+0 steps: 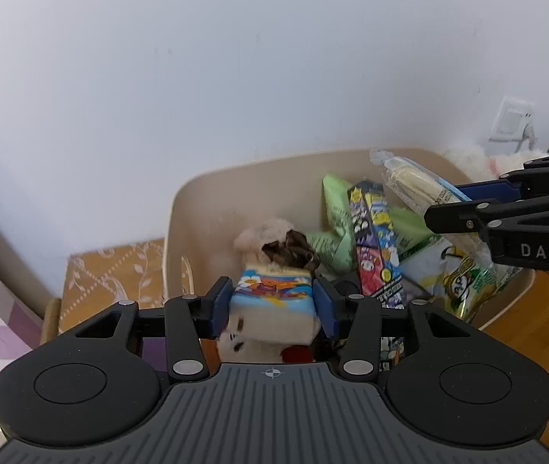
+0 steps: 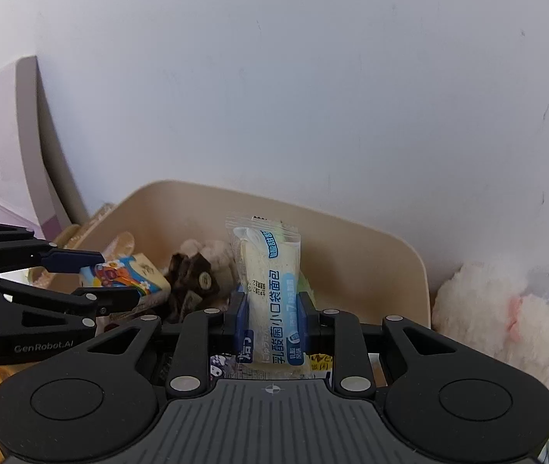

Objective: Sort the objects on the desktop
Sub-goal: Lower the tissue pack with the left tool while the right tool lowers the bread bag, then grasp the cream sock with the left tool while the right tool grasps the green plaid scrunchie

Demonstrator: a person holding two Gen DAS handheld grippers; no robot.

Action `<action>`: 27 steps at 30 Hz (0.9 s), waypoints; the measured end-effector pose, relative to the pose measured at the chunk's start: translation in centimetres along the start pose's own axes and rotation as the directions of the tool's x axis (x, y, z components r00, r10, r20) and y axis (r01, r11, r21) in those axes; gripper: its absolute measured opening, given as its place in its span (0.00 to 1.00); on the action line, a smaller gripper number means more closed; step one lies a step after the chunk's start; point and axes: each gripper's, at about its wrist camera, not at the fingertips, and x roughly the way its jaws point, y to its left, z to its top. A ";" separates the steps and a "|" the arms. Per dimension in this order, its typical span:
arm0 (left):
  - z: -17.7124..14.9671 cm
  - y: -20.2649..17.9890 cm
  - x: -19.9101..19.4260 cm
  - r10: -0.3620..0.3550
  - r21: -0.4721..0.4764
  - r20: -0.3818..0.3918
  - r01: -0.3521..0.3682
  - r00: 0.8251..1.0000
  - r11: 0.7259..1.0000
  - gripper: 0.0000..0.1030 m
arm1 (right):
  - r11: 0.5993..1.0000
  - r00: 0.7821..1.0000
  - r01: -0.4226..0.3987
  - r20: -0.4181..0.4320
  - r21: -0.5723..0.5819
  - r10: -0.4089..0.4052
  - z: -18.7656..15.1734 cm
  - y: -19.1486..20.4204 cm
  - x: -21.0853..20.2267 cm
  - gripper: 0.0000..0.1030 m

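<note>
My left gripper (image 1: 272,305) is shut on a small plush toy in a colourful cartoon shirt (image 1: 272,294), held over the left side of the beige bin (image 1: 235,170). It also shows in the right wrist view (image 2: 123,274). My right gripper (image 2: 272,317) is shut on a wrapped bread packet with blue print (image 2: 270,282), held upright over the bin (image 2: 351,232). The packet shows in the left wrist view (image 1: 413,181) too. Green snack bags (image 1: 336,224) and a purple cartoon box (image 1: 375,247) lie in the bin.
A brown plush piece (image 2: 193,278) lies in the bin. A white fluffy plush (image 2: 506,317) sits right of the bin. A yellow patterned box (image 1: 115,278) stands left of it. The wall is close behind, with a socket (image 1: 512,120).
</note>
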 end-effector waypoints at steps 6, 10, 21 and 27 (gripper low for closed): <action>-0.5 -0.7 0.8 -0.015 0.014 -0.050 0.015 0.999 1.000 0.46 | 1.000 1.000 0.010 0.017 -0.006 -0.010 -0.1 -0.1 0.0 0.60; -0.5 -0.8 1.0 -0.051 -0.042 -0.055 0.049 0.997 0.998 0.70 | 1.000 0.998 -0.002 0.070 -0.011 0.003 -0.3 -0.7 -1.6 0.73; -1.9 -2.0 -3.4 -0.017 0.058 0.051 0.014 0.999 0.998 0.79 | 0.999 0.990 0.007 0.138 0.046 -0.013 -4.3 -4.5 -6.5 0.97; -3.8 -2.6 -5.7 -0.040 0.060 0.066 0.036 0.997 0.998 0.80 | 0.998 0.994 0.045 0.098 0.054 -0.050 -7.7 -6.5 -8.1 1.00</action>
